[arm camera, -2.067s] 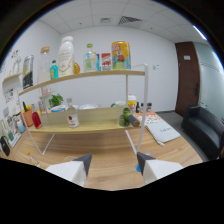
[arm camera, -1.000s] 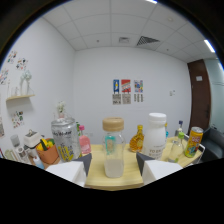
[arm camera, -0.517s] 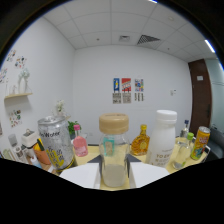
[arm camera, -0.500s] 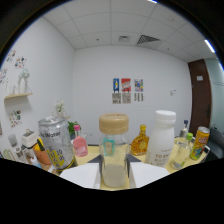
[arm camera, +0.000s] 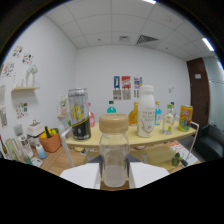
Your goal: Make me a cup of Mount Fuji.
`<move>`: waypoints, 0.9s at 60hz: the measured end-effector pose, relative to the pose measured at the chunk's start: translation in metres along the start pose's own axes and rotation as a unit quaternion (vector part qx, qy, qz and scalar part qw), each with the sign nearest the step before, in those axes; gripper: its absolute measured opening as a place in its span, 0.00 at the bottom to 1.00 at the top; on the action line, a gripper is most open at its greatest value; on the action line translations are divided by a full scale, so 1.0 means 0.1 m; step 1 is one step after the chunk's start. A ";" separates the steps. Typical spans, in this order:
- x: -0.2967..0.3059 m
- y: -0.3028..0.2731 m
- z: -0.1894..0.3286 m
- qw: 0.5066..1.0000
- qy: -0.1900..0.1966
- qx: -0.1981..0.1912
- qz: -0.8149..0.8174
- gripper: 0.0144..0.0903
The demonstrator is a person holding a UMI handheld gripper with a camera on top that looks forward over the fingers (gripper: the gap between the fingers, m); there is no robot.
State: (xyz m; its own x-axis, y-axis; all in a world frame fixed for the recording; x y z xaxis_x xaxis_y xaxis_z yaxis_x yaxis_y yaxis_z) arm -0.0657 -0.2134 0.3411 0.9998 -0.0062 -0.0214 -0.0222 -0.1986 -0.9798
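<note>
We see the claw (arm camera: 114, 176) at the bottom of the gripper view, w/ its two white fingers (arm camera: 82, 176) spread to left and right. Between them stands a clear glass bottle (arm camera: 114, 157) w/ a tan lid (arm camera: 114, 122); it is upright and looks empty. The inner edges of the fingers come right to the bottle's sides, so the claw seems closed on the bottle, gripping it at the lower part. The base of the bottle is hidden, so we cannot tell if it rests on something.

Beyond the bottle there is a wooden shelf (arm camera: 120, 140) w/ several containers in a row. A dark can (arm camera: 79, 114) stands to the left of the bottle, a white bottle (arm camera: 146, 111) to the right, both behind it and apart from it. Farther right are a small clear bottle (arm camera: 168, 120) and a yellow can (arm camera: 185, 118) near the shelf end. Between the dark can and the white bottle we see a bottle w/ a teal cap (arm camera: 111, 107), partly hidden. An orange pot (arm camera: 50, 141) is lower on the left, beside the shelf. On the back wall hang small posters (arm camera: 126, 83).
</note>
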 end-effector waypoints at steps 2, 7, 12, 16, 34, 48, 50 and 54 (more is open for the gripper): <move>-0.01 0.19 -0.01 1.000 0.000 -0.006 -0.001 0.30; -0.02 0.68 0.00 1.000 0.000 -0.025 -0.005 0.30; -0.03 1.16 0.05 0.999 0.001 -0.042 -0.003 0.30; -0.04 1.46 0.10 0.999 -0.002 -0.053 0.004 0.30; -0.07 2.22 0.29 0.940 -0.046 -0.092 0.327 0.31; -0.11 2.16 0.38 0.830 -0.081 -0.084 0.545 0.31; -0.10 2.13 0.40 0.811 -0.086 -0.079 0.574 0.30; -0.10 2.08 0.42 0.774 -0.092 -0.072 0.622 0.30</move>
State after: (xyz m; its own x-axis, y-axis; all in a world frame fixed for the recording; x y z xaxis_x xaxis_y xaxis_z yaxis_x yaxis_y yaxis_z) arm -0.0801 -0.2132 0.1288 0.1866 -0.1439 -0.9718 -0.9553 -0.2575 -0.1453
